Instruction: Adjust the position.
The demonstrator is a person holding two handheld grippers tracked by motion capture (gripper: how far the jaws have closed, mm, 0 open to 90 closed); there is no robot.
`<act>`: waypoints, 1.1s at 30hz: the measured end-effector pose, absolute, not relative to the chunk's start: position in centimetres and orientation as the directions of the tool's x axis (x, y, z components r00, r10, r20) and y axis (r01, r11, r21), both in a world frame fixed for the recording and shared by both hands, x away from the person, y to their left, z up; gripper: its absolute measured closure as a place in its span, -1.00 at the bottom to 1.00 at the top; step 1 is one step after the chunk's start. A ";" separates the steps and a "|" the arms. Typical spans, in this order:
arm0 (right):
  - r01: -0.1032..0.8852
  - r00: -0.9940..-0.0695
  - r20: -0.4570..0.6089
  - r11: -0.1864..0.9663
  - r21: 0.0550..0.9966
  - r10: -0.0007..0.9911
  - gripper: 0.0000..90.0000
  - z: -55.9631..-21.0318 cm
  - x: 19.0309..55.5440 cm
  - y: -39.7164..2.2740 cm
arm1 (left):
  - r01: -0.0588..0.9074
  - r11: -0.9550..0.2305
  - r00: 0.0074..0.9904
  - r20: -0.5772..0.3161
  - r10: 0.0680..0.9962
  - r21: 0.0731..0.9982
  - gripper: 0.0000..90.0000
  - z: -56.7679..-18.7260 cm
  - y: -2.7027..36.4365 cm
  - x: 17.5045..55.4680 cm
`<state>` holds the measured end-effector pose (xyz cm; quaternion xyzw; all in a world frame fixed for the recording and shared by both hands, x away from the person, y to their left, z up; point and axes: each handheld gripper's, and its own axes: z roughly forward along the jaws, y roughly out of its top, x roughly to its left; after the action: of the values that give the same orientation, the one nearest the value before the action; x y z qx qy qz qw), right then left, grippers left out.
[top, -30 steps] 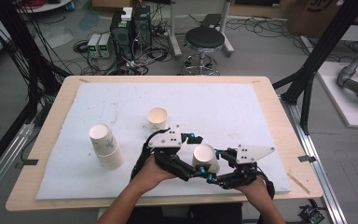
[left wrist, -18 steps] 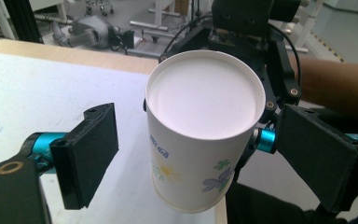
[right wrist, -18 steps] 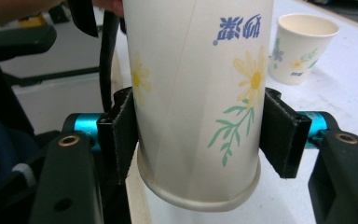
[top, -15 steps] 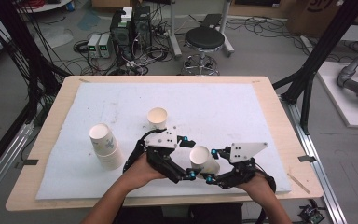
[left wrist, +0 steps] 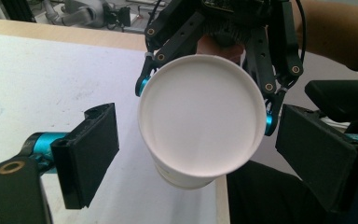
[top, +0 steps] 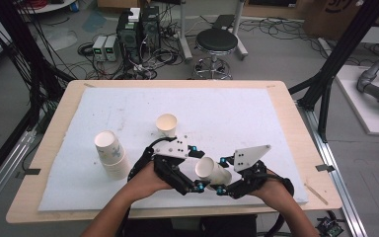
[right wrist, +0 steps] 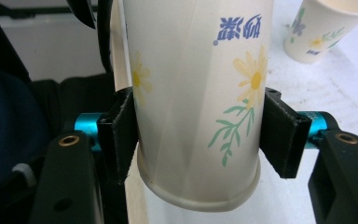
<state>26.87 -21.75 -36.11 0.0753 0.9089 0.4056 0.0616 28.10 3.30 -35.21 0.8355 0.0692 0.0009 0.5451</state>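
At the near edge of the table (top: 54,148), seen from the high view, two forearms come in from the six o'clock side and angle toward each other, the hands almost meeting just in front of the person. The right gripper (top: 220,189) sits at about five o'clock from the table's middle, its hand (top: 271,190) wrapped around the body and its jaws pointing toward ten o'clock; they are closed on the flowered wall of a paper cup (top: 212,170), which lies tilted with its open mouth toward the left hand. In the right gripper view the two black pads press the cup (right wrist: 193,93) from either side near its base, and the cup is clear of the white mat (right wrist: 345,84). The left gripper (top: 190,186) faces it from the seven o'clock side, hand (top: 145,180) curled under its body. In the left gripper view its jaws stand wide apart on either side of the cup's mouth (left wrist: 200,116), touching nothing. Farther out, a stack of cups (top: 109,153) stands at nine o'clock, and a single cup (top: 167,124) stands upright near the mat's middle.
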 end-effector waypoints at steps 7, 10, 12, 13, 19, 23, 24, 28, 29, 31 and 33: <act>0.071 -0.987 -0.062 0.744 0.665 0.150 -0.20 -35.7 27.2 -20.5 | 0.115 -0.444 0.992 -0.077 0.104 0.889 -0.67 -35.4 3.0 28.1; 0.056 -0.988 -0.075 0.773 0.632 0.133 -0.20 -35.5 27.1 -20.0 | 0.119 -0.456 0.992 -0.081 0.102 0.882 -0.64 -35.5 2.9 28.1; 0.052 -0.989 -0.077 0.782 0.622 0.127 -0.19 -35.5 27.0 -19.9 | 0.114 -0.467 0.992 -0.078 0.096 0.877 -0.62 -35.5 2.9 28.1; 0.048 -0.990 -0.075 0.784 0.619 0.120 -0.20 -35.5 27.1 -19.8 | 0.114 -0.467 0.992 -0.078 0.097 0.877 -0.61 -35.5 2.8 28.1; 0.043 -0.992 -0.075 0.816 0.576 0.105 -0.19 -35.5 27.1 -19.5 | 0.119 -0.504 0.992 -0.081 0.096 0.856 -0.51 -35.8 2.7 28.3; 0.045 -0.992 -0.072 0.840 0.540 0.100 -0.19 -35.5 27.1 -19.3 | 0.125 -0.527 0.992 -0.094 0.087 0.841 -0.41 -36.0 2.5 28.4; 0.044 -0.993 -0.071 0.844 0.535 0.096 -0.19 -35.5 27.1 -19.2 | 0.126 -0.530 0.992 -0.095 0.086 0.838 -0.38 -36.0 2.5 28.4; 0.040 -0.993 -0.074 0.856 0.515 0.091 -0.19 -35.5 27.0 -19.1 | 0.124 -0.544 0.992 -0.105 0.066 0.830 -0.29 -36.1 2.3 28.5; 0.038 -0.993 -0.074 0.858 0.513 0.088 -0.19 -35.5 27.0 -19.0 | 0.122 -0.543 0.992 -0.109 0.056 0.831 -0.24 -36.2 2.3 28.5; 0.041 -0.993 -0.071 0.862 0.506 0.089 -0.19 -35.5 27.0 -19.0 | 0.116 -0.548 0.993 -0.106 0.051 0.828 -0.21 -36.2 2.2 28.4; 0.040 -0.994 -0.067 0.868 0.495 0.084 -0.19 -35.5 27.0 -18.9 | 0.109 -0.555 0.994 -0.101 0.044 0.825 -0.20 -36.3 2.2 28.4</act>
<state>26.96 -18.94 -35.49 0.0323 0.9654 0.2551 0.0432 28.38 2.19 -36.25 0.8810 0.0433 -0.0343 0.4699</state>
